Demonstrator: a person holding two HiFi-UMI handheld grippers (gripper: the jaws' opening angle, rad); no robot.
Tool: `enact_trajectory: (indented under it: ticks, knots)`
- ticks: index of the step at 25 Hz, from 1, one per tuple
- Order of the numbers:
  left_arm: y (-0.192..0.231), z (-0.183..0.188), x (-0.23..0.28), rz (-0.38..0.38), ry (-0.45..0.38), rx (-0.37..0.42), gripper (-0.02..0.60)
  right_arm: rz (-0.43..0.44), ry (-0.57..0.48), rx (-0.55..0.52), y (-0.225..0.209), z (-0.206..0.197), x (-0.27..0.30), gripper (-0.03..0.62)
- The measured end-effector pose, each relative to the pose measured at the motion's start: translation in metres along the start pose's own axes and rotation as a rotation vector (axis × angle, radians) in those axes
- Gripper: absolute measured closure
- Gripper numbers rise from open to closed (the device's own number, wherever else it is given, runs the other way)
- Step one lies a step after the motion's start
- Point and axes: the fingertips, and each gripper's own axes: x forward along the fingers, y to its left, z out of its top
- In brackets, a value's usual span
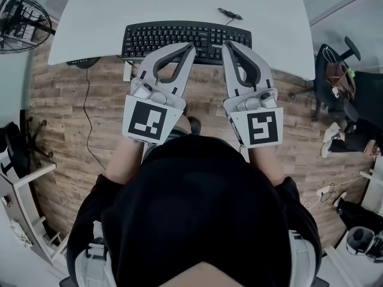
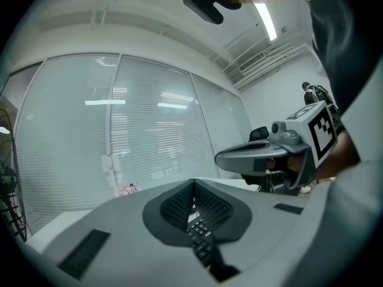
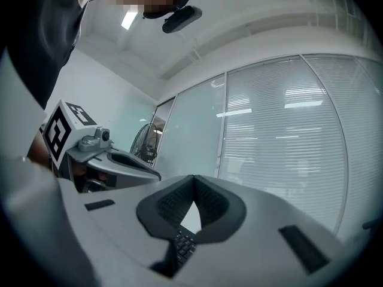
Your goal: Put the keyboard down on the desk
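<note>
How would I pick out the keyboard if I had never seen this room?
Look at the white desk across the top of the head view. Along its near edge, just at the tips of the left gripper and right gripper, lies the keyboard. It is the one wide black slab with rows of keys; the thin black cable behind it is only a small curl.

A white desk spans 11 to 1 o'clock in the head view above a floor of pale wood planks. A wire-caged fan stands at 10 o'clock, a black office chair at 3 o'clock, a white shelf frame at 8 o'clock and a power strip at 4 o'clock. Beyond the desk, a glass wall hung with slatted white blinds runs under a white ceiling, where a strip light glows at 1 o'clock.
</note>
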Motion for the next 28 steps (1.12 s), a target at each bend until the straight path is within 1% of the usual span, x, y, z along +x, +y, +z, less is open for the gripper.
enact_trajectory:
  ticks: [3, 8, 11, 19, 23, 28]
  knots:
    - [-0.003, 0.003, 0.000, -0.011, -0.013, -0.023, 0.569, 0.007, -0.009, -0.047, -0.001, 0.001, -0.002, 0.591]
    - [-0.006, -0.001, -0.002, -0.023, 0.001, -0.044, 0.569, 0.028, 0.003, 0.022, 0.007, 0.000, -0.002, 0.591]
    - [-0.008, -0.002, -0.003, -0.034, -0.001, -0.061, 0.569, 0.029, 0.007, 0.031, 0.009, -0.001, -0.002, 0.591]
    - [-0.012, -0.005, -0.002, -0.049, 0.004, -0.039, 0.569, 0.032, 0.025, 0.028, 0.010, -0.008, -0.003, 0.591]
    - [-0.014, -0.007, -0.004, -0.060, 0.005, -0.051, 0.569, 0.040, 0.021, 0.029, 0.013, -0.006, -0.003, 0.591]
    - [-0.014, -0.007, -0.005, -0.059, 0.012, -0.032, 0.569, 0.046, 0.015, 0.027, 0.015, -0.004, -0.002, 0.591]
